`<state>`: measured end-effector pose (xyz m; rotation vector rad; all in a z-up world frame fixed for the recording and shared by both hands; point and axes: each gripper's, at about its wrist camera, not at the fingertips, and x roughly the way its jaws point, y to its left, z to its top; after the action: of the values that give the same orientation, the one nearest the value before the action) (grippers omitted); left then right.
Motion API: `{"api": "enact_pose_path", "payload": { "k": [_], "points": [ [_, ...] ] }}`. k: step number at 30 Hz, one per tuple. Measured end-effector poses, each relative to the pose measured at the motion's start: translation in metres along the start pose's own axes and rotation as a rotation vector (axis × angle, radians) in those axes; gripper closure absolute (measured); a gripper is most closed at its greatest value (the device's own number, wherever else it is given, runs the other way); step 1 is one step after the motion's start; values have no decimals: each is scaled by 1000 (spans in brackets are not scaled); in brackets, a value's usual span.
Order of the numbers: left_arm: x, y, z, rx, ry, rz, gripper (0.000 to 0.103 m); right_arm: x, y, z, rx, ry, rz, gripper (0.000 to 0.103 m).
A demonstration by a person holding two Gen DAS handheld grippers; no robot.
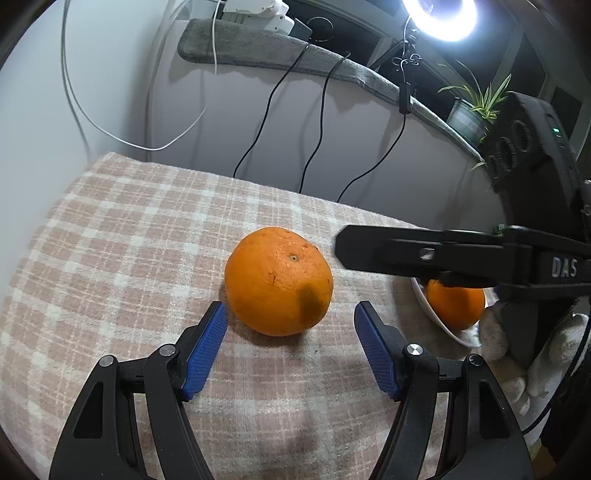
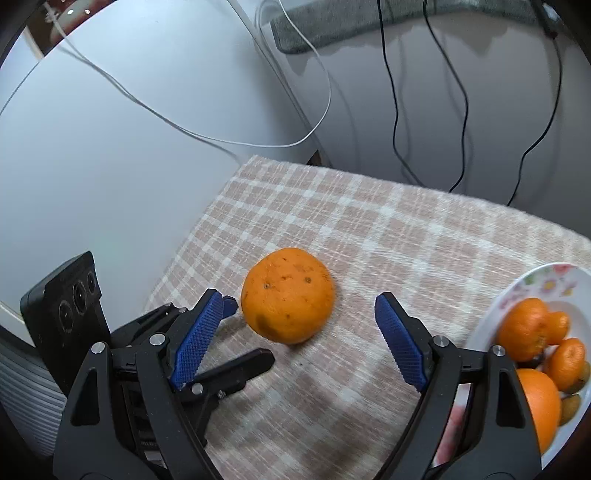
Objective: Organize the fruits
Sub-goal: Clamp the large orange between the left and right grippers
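While both grippers hang over the checked cloth (image 1: 122, 236), 1 orange (image 1: 279, 281) sits alone on it near the middle, touching neither tool. From the left wrist view, the left gripper (image 1: 291, 314) has its 2 blue-padded fingers (image 1: 207, 347) spread wide, with the orange just ahead of the gap and nearer the left pad; a dark bruise shows on its near side. From the right wrist view, the right gripper (image 2: 301, 306) is likewise spread wide, its pads (image 2: 195, 339) empty, and the same orange (image 2: 288, 295) lies just past the tips, close to the left one. The left gripper (image 2: 247, 336) shows there too, low at the left, its black fingers reaching in toward the orange from that side.

At the cloth's right edge stands a white plate (image 2: 532, 280) with a flower pattern on its rim. It holds several oranges (image 2: 524, 328) of different sizes, piled together and touching. In the left wrist view the right gripper's black finger (image 1: 406, 251) crosses above that plate (image 1: 443, 325), hiding most of it.

Black cables (image 1: 317, 122) and a white cable (image 1: 110, 129) hang down the wall behind. A potted plant (image 1: 472, 107) sits on a ledge beneath a ring light (image 1: 439, 18).
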<state>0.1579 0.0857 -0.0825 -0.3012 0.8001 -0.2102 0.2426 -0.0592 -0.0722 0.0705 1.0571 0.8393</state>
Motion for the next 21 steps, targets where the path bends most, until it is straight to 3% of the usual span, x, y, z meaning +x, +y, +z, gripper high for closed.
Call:
{"api": "enact_pose_path", "payload": {
  "k": [17, 21],
  "points": [
    [14, 7, 6, -33, 16, -25, 34, 45, -9, 5, 135, 87, 105, 17],
    [13, 9, 5, -34, 14, -25, 34, 50, -11, 4, 154, 96, 120, 27]
  ]
}}
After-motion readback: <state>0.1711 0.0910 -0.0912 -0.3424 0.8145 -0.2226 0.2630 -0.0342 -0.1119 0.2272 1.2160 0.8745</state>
